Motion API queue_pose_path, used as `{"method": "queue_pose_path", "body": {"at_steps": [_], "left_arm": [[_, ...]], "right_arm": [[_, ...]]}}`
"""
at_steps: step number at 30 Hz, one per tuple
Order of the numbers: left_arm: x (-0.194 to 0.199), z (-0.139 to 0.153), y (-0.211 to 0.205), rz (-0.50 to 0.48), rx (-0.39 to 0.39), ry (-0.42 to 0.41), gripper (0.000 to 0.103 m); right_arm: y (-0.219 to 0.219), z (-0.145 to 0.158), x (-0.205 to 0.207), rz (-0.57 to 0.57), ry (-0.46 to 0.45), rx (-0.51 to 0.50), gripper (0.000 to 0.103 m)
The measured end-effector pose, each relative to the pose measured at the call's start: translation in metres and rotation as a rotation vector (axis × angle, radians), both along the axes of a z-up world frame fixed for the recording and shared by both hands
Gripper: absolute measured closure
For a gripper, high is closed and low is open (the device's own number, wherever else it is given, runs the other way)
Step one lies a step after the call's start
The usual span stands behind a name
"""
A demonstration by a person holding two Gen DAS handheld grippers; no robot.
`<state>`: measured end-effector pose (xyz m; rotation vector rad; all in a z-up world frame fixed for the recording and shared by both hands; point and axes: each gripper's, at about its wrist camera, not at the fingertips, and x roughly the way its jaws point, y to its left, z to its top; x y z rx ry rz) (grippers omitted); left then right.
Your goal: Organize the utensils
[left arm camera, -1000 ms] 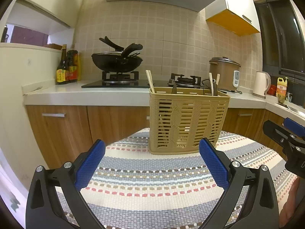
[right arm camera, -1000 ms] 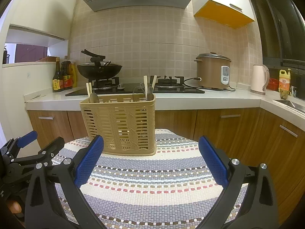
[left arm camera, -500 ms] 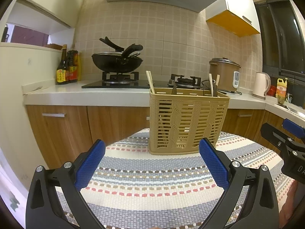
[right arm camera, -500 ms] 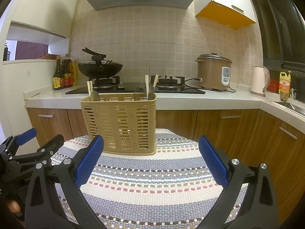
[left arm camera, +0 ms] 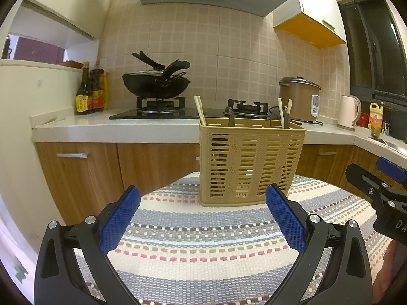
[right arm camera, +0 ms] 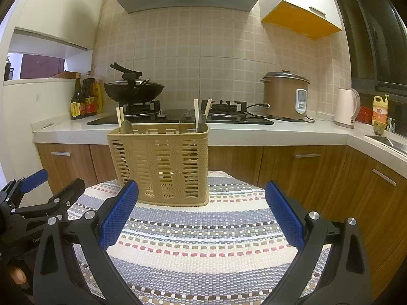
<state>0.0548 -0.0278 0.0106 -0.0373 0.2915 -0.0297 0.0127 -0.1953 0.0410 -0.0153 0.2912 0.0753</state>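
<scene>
Left wrist view: the left gripper (left arm camera: 202,216) hangs low over the striped woven mat (left arm camera: 203,241), its fingers wide apart with nothing between them. The blue pads (left arm camera: 119,218) carry a fine diamond grip texture. The tan plastic basket (left arm camera: 250,165) stands upright at the mat's far edge, in front of the wooden cabinets. Its slotted, lattice-moulded walls probably let wet cutlery drain. Wooden chopsticks (left arm camera: 199,109) lean at its left end, and more sticks (left arm camera: 283,113) with dark handles rise near its right end, so the utensils seem already sorted upright into compartments.

In the right wrist view the right gripper (right arm camera: 202,213) is likewise spread and empty, level with the other. A rounded spoon bowl (right arm camera: 126,127) shows at the basket's left end. No loose utensil lies on the mat, so I judge the task is finished or nearly so.
</scene>
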Motion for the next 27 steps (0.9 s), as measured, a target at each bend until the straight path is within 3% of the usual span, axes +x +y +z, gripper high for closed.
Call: {"method": "queue_pose_path", "body": {"at_steps": [27], "left_arm": [[0.0, 0.0024, 0.0018, 0.001, -0.008, 0.003, 0.008]], "right_arm": [[0.0038, -0.0016, 0.0006, 0.002, 0.006, -0.008, 0.008]]}}
